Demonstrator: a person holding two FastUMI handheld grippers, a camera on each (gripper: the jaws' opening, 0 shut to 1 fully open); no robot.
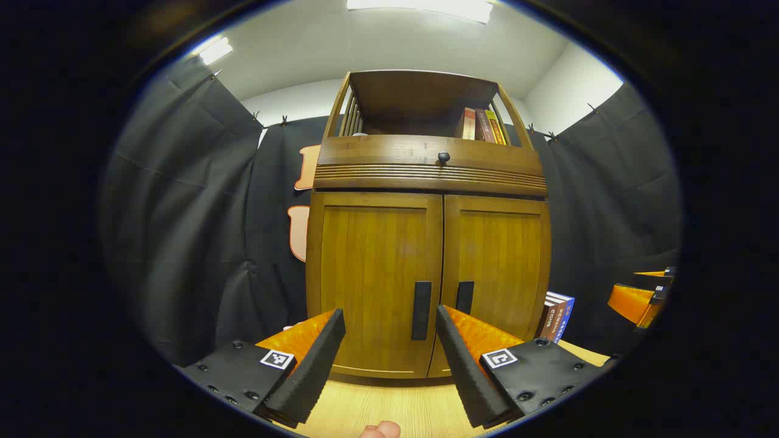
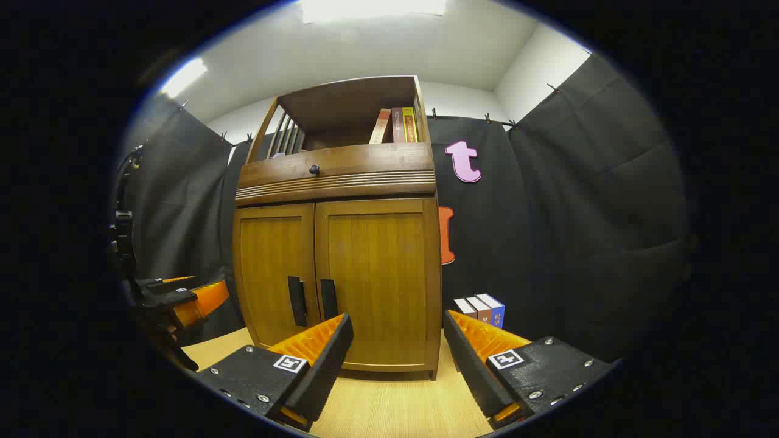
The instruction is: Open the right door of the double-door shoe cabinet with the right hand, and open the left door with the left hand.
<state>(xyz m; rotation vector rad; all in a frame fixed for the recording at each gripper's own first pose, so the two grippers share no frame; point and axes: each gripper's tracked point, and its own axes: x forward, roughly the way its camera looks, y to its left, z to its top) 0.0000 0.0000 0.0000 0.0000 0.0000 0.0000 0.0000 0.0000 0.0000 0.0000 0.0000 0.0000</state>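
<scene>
A brown wooden shoe cabinet (image 1: 426,243) stands ahead on a light wood floor, both doors shut. Its left door (image 1: 374,267) carries a black vertical handle (image 1: 421,310), and its right door (image 1: 496,261) has a matching handle (image 1: 465,297). My left gripper (image 1: 389,331) is open, a short way in front of the left handle, holding nothing. In the right gripper view the cabinet (image 2: 341,267) sits left of centre, with the right door (image 2: 377,280) and its handle (image 2: 328,299). My right gripper (image 2: 398,334) is open and empty, apart from the cabinet. The left gripper (image 2: 195,301) appears at that view's left edge.
Above the doors is a drawer with a round knob (image 1: 443,157), and books (image 1: 481,125) stand on the open top shelf. More books (image 2: 481,310) stand on the floor beside the cabinet's right side. Black cloth walls close in around. The right gripper (image 1: 639,301) shows at the far right.
</scene>
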